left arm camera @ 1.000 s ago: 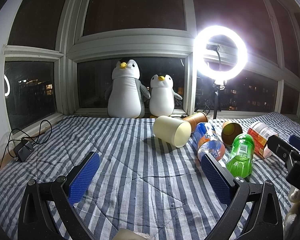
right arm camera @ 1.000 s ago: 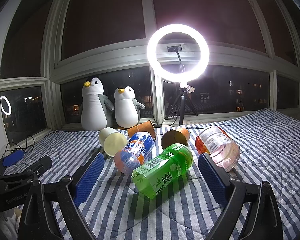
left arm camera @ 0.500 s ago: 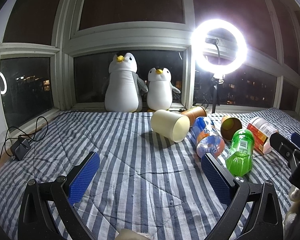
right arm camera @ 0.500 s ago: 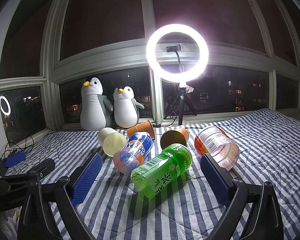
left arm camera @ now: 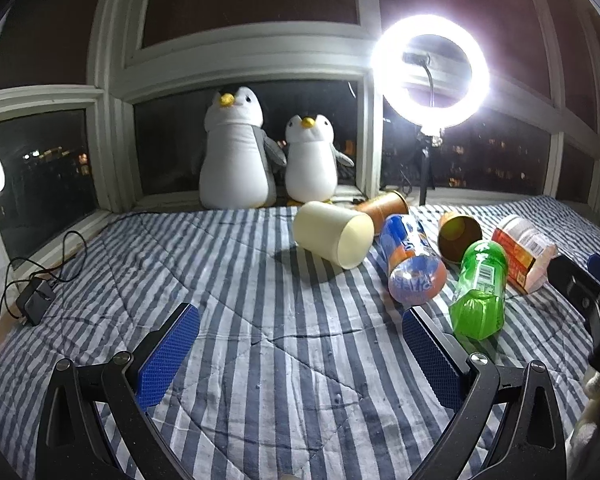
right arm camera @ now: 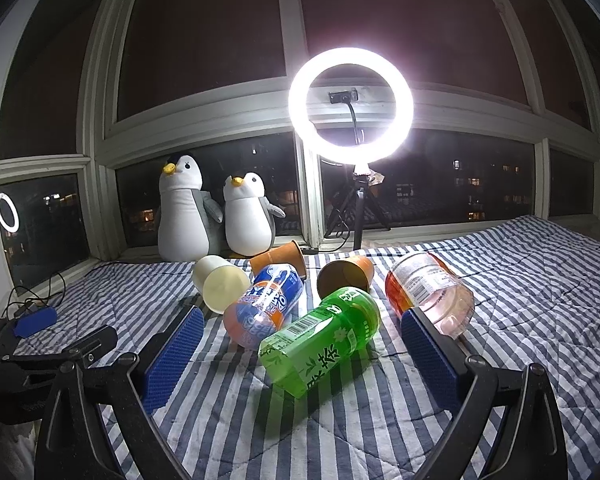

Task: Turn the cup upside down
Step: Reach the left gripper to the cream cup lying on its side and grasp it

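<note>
A cream cup (left arm camera: 332, 238) lies on its side on the striped blanket, one flat round end facing me; it also shows in the right wrist view (right arm camera: 220, 284). Two orange paper cups lie on their sides behind it (left arm camera: 384, 210) (left arm camera: 458, 236), also in the right wrist view (right arm camera: 278, 258) (right arm camera: 346, 276). My left gripper (left arm camera: 300, 344) is open and empty, short of the cream cup. My right gripper (right arm camera: 300, 352) is open and empty, its jaws on either side of a green bottle (right arm camera: 320, 336) without touching it.
A blue-orange bottle (left arm camera: 412, 264), the green bottle (left arm camera: 480, 288) and a red-labelled bottle (left arm camera: 524, 252) lie right of the cups. Two plush penguins (left arm camera: 236, 156) and a ring light (left arm camera: 430, 76) stand at the window. A charger and cable (left arm camera: 32, 300) lie left.
My left gripper has moved forward and slightly up toward the cream cup, which looks larger. My right gripper has barely moved. Both stay open.
</note>
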The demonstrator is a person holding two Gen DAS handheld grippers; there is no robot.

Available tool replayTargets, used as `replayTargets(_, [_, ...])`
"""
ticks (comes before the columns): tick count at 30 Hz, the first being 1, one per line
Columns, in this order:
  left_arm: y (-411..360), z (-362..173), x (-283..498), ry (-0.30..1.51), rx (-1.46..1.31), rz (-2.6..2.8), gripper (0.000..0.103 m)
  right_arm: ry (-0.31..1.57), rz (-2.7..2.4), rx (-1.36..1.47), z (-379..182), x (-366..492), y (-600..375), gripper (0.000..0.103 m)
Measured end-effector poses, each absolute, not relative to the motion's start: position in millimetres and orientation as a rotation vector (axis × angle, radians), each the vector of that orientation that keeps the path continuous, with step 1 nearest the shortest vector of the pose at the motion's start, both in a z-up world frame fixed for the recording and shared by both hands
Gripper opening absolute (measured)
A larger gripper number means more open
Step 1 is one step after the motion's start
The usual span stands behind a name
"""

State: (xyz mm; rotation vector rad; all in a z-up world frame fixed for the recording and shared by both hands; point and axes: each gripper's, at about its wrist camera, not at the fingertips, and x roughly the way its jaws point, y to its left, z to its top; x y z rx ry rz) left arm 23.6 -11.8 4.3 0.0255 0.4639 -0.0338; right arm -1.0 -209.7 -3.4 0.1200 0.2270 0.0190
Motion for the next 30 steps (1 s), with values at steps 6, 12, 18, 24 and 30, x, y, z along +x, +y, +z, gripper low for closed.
replayTargets(6, [-8,24,74,0.631,0.005,-0.065,0.103,0.243,0.002,0.123,-1,-9,-213,0.098])
replayTargets(12, [2,38,161,0.862,-0.111,-0.066,0.103,0.266,-0.004,0.151,2,-18,-224,0.097])
replayTargets(18, [-3,30,247,1.034,-0.228,-0.020,0.103,0.272,-0.009,0.193,4,-25,-238,0.097])
replayTargets(24, [3,5,314,1.160,-0.439,0.059,0.101,0.268,-0.022,0.214,7,-27,-249,0.097])
replayTargets(30, [-8,-24,352,1.247,-0.551,0.090,0.090,0.268,-0.038,0.229,3,-31,-261,0.097])
